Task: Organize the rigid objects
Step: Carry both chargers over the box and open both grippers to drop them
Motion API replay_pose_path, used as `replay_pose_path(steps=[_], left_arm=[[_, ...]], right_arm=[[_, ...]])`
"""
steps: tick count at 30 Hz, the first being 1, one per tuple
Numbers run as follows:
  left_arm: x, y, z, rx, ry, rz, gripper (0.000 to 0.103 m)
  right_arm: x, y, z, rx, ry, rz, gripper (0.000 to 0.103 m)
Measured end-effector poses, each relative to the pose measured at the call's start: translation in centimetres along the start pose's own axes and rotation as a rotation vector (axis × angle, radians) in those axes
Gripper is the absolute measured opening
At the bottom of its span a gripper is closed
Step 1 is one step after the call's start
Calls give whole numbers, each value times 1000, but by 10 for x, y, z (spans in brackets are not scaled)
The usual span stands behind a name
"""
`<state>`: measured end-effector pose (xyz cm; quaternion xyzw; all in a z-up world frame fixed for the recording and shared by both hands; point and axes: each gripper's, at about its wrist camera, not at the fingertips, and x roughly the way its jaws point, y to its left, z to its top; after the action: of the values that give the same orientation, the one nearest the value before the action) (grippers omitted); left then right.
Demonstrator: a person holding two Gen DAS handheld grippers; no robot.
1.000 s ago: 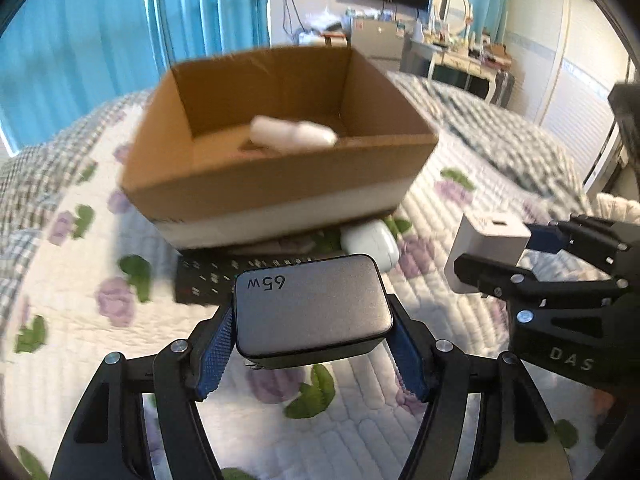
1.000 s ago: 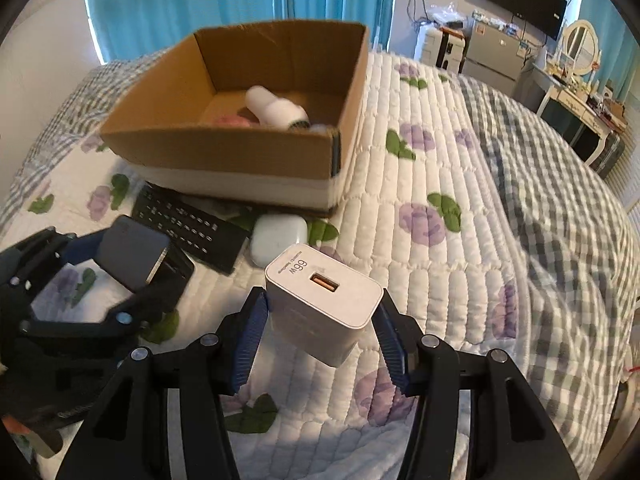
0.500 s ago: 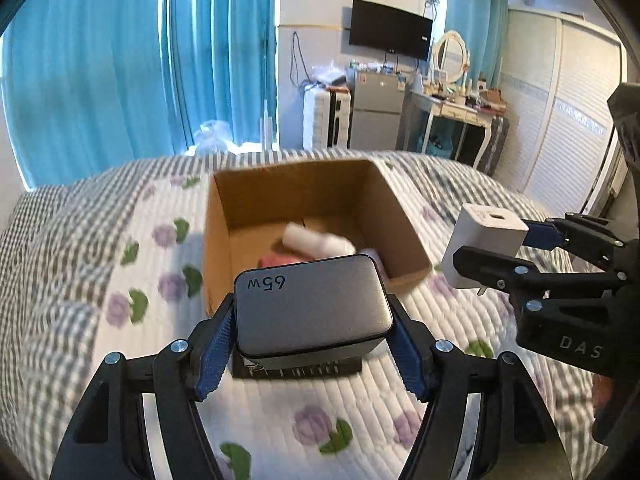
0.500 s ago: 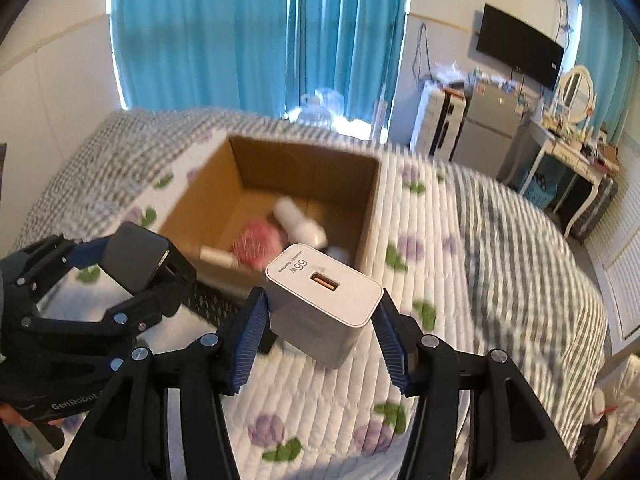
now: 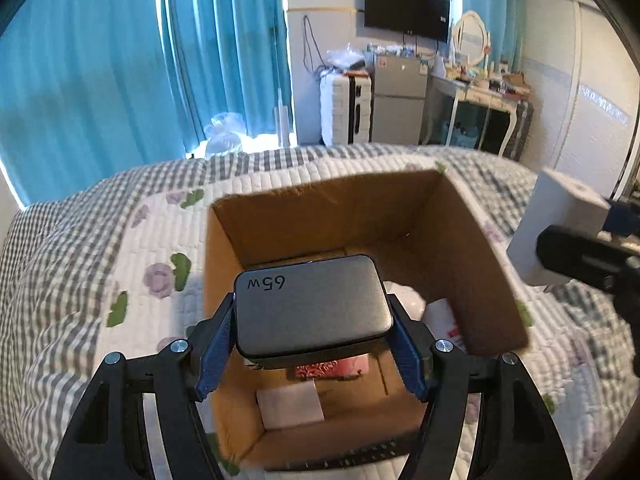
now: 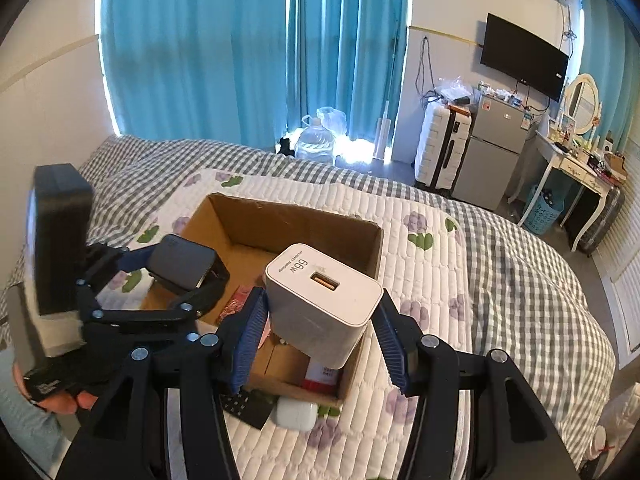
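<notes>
My left gripper (image 5: pixel 312 344) is shut on a grey 65W charger (image 5: pixel 310 306) and holds it above the open cardboard box (image 5: pixel 476 248); it also shows in the right wrist view (image 6: pixel 182 264). My right gripper (image 6: pixel 316 332) is shut on a white 66W charger (image 6: pixel 322 300), held above the box's (image 6: pixel 292 220) near right corner; that charger shows at the right edge of the left wrist view (image 5: pixel 554 228). Inside the box lie a pink item (image 5: pixel 332 370), a white card (image 5: pixel 290 406) and a white bottle (image 5: pixel 444 320), partly hidden.
The box stands on a quilted floral bedspread (image 6: pixel 424 276). A black remote (image 6: pixel 246 406) and a white earbuds case (image 6: pixel 296 414) lie on the bed at the box's near side. Blue curtains, a suitcase, a small fridge and a dressing table stand beyond the bed.
Both grippers have risen with their chargers and moved forward over the box; I look down into the box from above instead of at its front wall.
</notes>
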<state>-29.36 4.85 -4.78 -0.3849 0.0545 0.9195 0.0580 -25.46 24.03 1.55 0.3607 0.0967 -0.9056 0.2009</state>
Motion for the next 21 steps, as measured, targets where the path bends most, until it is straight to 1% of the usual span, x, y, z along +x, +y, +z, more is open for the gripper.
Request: replay_pose_path(steps=[5, 9, 10, 12, 13, 15, 17, 21], left_arm=[[27, -6, -3, 20, 34, -3, 71], [37, -8, -5, 35, 59, 1, 72], [35, -8, -6, 36, 47, 8, 72], [28, -8, -6, 47, -2, 26, 74], [23, -7, -4, 56, -16, 27, 77], [17, -3, -1, 58, -33, 40, 77], [11, 0, 1, 59, -31, 54, 77], [-4, 13, 2, 41, -47, 47, 77]], right_arm=[[27, -9, 1, 5, 25, 16, 53], [42, -13, -1, 8, 35, 31, 53], [44, -14, -2, 9, 38, 35, 53], [48, -16, -4, 14, 42, 36, 53], [49, -16, -5, 15, 45, 35, 53], [49, -17, -7, 19, 50, 31, 53], [47, -16, -7, 17, 53, 27, 53], [47, -8, -5, -6, 69, 20, 53]])
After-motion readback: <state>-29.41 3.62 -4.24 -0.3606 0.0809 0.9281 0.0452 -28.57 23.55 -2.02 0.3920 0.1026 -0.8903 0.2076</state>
